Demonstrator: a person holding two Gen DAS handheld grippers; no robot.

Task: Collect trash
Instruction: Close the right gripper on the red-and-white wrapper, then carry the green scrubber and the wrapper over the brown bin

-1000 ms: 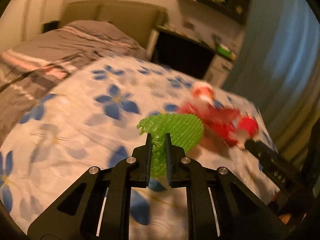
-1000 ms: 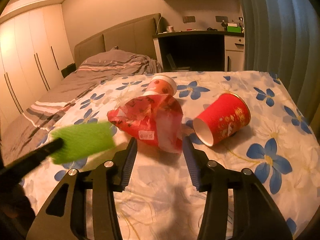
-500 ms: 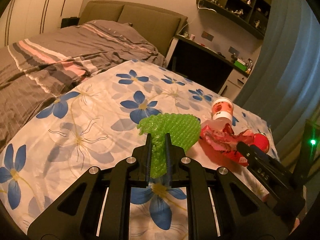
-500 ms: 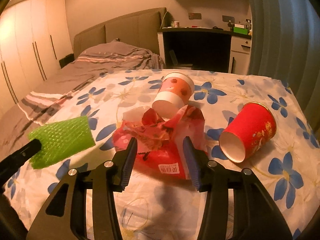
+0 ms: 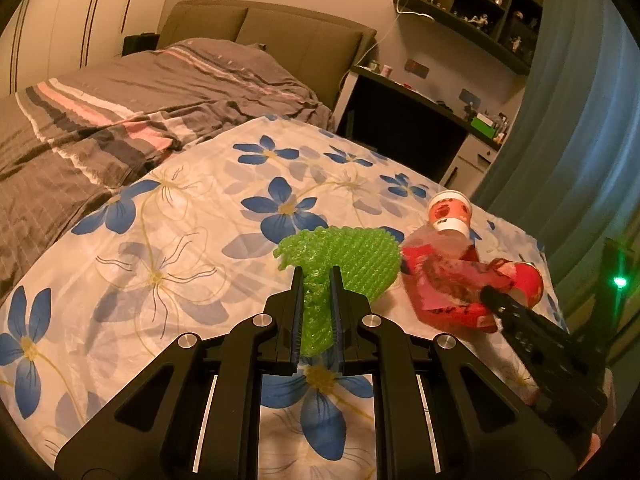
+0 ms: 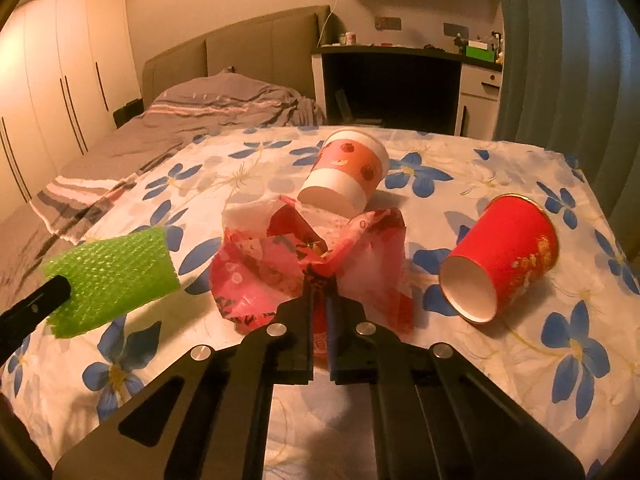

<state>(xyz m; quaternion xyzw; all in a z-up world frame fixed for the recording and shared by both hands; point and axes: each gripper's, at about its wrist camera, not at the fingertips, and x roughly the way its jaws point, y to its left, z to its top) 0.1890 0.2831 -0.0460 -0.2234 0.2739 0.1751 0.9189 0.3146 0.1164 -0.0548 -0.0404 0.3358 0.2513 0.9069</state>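
Note:
My left gripper (image 5: 316, 276) is shut on a piece of green bubble wrap (image 5: 352, 264), held just above the flowered sheet (image 5: 180, 240); the same green bubble wrap (image 6: 112, 276) shows at the left of the right wrist view. My right gripper (image 6: 319, 280) has its jaws pinched on a crumpled red plastic bag (image 6: 272, 268) lying on the sheet, and the bag (image 5: 444, 292) bunches up between the pads. Behind the bag a pink-and-white paper cup (image 6: 348, 176) lies on its side. A red paper cup (image 6: 504, 256) lies on its side to the right.
The flowered sheet (image 6: 520, 360) covers the foot of a bed, with a grey striped duvet (image 5: 120, 120) further up. A dark desk (image 6: 392, 80) and a blue curtain (image 6: 568, 60) stand beyond the bed's far edge, and wardrobes (image 6: 48, 80) line the left wall.
My right gripper moved in over the red bag and its jaws closed on it, from wide apart to pinched. The left gripper kept its hold on the green bubble wrap.

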